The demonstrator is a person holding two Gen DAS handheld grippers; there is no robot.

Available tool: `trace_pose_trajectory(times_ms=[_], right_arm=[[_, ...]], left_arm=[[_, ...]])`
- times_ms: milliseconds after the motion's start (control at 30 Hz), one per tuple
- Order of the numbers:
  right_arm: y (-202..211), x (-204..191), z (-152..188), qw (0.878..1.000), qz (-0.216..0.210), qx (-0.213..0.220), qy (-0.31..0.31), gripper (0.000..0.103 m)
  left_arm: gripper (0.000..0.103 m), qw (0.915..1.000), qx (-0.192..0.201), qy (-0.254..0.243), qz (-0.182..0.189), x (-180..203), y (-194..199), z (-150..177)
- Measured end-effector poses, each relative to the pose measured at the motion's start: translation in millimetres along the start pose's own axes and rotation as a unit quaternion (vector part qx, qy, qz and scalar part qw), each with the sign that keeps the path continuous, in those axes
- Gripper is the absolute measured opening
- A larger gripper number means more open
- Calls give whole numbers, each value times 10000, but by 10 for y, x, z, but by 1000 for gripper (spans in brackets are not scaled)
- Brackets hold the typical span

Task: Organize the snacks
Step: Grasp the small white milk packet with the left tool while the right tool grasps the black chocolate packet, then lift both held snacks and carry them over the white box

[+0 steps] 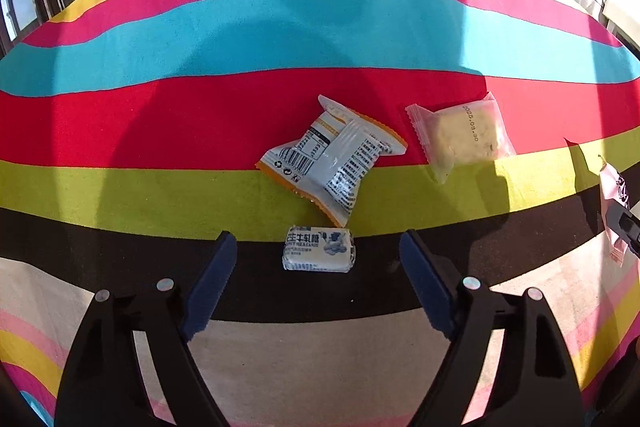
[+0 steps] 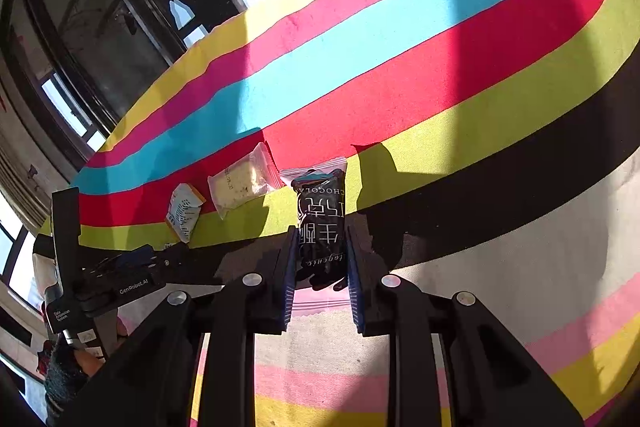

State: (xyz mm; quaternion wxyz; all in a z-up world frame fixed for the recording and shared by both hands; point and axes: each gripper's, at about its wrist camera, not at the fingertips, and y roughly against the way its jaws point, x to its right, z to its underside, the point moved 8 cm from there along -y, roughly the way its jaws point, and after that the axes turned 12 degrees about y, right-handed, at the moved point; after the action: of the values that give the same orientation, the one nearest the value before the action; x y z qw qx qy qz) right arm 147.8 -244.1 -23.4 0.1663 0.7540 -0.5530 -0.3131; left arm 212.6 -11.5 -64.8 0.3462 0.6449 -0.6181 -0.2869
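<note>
While the right hand-held gripper (image 2: pixel 322 259) clamps one black chocolate bar (image 2: pixel 321 223), the left hand-held gripper (image 1: pixel 318 279) gapes empty around one nougat (image 1: pixel 319 249), near two packets on the striped tabletop (image 1: pixel 280 35)

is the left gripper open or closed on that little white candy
Open. The left gripper has blue pads on either side of the small white candy, clear gaps both sides; nothing gripped.

Striped cloth (image 1: pixel 320 27): yellow, pink, blue, red, lime, black, cream. White-orange packet (image 1: pixel 332 157) w/ black print. Clear pouch (image 1: pixel 460 137), pale yellow inside. Small white-blue candy (image 1: pixel 319 249). Black chocolate bar (image 2: pixel 321 223), white lettering.
</note>
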Motion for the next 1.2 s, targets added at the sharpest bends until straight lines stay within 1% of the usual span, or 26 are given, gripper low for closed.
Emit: trace_pose_trajectory(times_ms=[33, 67, 100, 167, 267, 333, 400, 433, 467, 533, 567, 700, 833, 900, 967, 1100, 1133, 1200], right_arm=[[-2, -5, 0, 10000, 3, -2, 19, 23], [-3, -8, 1, 10000, 8, -2, 28, 23], [-1, -9, 2, 10000, 15, -1, 31, 23], [-6, -13, 4, 10000, 5, -10, 34, 23], [-10, -12, 4, 10000, -1, -20, 33, 23], [-14, -11, 4, 10000, -6, -23, 33, 23], [-19, -14, 5, 10000, -10, -32, 40, 23], [-20, -15, 6, 10000, -4, -33, 46, 23], [-20, -19, 9, 10000, 4, -33, 55, 23], [-19, -24, 9, 10000, 23, -30, 73, 23], [-20, -27, 10, 10000, 25, -31, 83, 23], [-21, -35, 10, 9999, 28, -32, 112, 23], [-20, -35, 10, 9999, 26, -31, 111, 23], [-16, -39, 7, 9999, 23, -13, 125, 23], [-9, -47, 6, 9999, 24, 12, 151, 23], [8, -69, -1, 9997, 37, 62, 231, 23], [11, -72, 0, 9997, 29, 69, 245, 23], [21, -79, 6, 9996, 31, 87, 262, 23]], left_arm=[[75, 9999, -22, -125, -62, 10, -32, 37], [70, 9999, 43, -133, 4, 16, -25, 41], [65, 9999, 12, -128, 95, 22, -29, 49], [63, 9998, -7, -54, 200, -6, -45, 55], [62, 9997, -36, -17, 252, -37, -78, 51], [56, 9995, -15, -99, 285, -14, -78, 64], [38, 9987, 33, -274, 417, 65, -52, 72], [35, 9987, 40, -332, 386, 98, -45, 91], [35, 9987, 91, -416, 279, 224, -47, 67], [34, 9986, 183, -495, 101, 246, -27, 100], [34, 9986, 213, -485, 90, 253, -9, 117], [34, 9988, 372, -116, 299, 228, 174, 215], [34, 9964, 800, 229, 176, 134, 425, 301], [34, 9948, 905, 418, 197, 58, 506, 366], [34, 9938, 943, 547, 209, -35, 549, 345], [34, 9930, 968, 605, 293, -92, 535, 349], [34, 9929, 931, 649, 351, -71, 610, 324], [34, 9917, 804, 821, 580, -146, 651, 318]])
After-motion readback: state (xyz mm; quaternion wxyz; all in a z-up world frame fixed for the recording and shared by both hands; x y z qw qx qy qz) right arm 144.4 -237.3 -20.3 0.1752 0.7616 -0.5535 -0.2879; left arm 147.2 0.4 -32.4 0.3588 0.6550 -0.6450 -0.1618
